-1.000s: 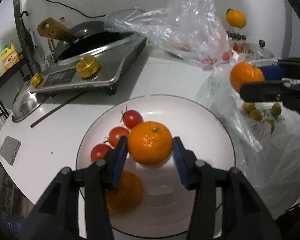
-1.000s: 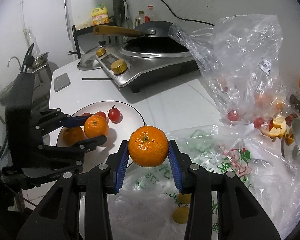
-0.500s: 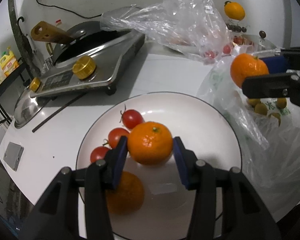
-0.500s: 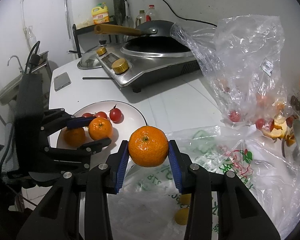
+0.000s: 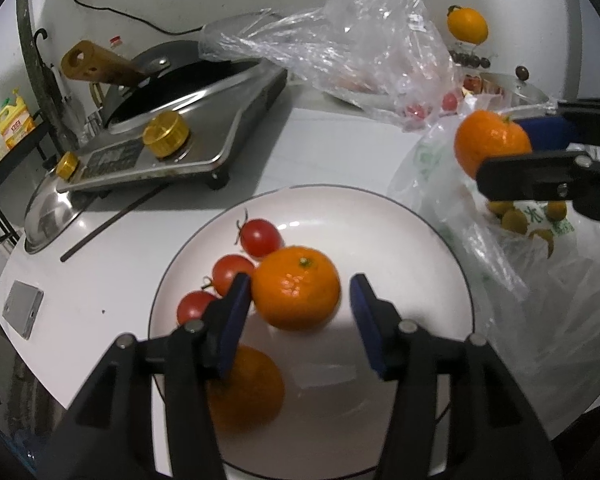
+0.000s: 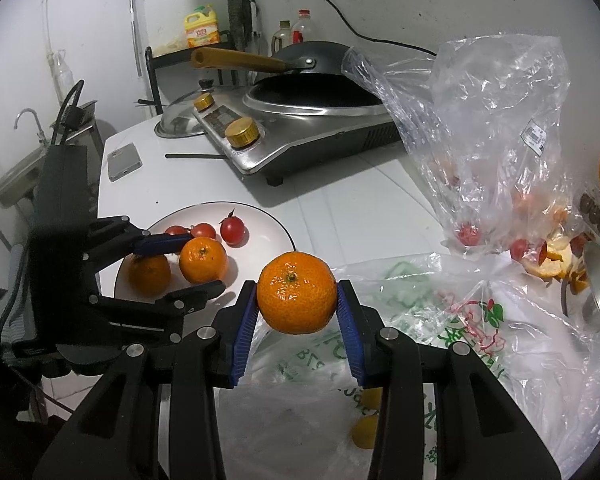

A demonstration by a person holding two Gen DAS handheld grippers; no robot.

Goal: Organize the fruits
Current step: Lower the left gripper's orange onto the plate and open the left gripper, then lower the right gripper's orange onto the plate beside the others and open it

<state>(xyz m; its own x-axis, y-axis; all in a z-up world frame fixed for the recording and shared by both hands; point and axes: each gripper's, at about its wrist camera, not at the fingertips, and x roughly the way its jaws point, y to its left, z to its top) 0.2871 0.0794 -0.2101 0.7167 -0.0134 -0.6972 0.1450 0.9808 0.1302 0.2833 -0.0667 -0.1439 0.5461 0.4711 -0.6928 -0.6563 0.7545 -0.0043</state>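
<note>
One round orange mandarin (image 5: 296, 288) was being released onto the white round plate (image 5: 420, 240) by the left gripper (image 5: 296, 312), jaws just spreading; a second mandarin (image 6: 297, 298), pinched by the right gripper (image 6: 298, 320), should be placed next.

tomatoes (image 5: 236, 276) lie on the plate (image 5: 400, 232), stove (image 5: 204, 140) behind it.

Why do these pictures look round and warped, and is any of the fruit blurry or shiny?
Both views are fisheye, with dark corners and bent edges. In the left wrist view, the lower orange behind the left tool is soft and shadowed, and the plate shows glare. In the right wrist view, the orange in the right tool is sharp, with small highlights.
</note>
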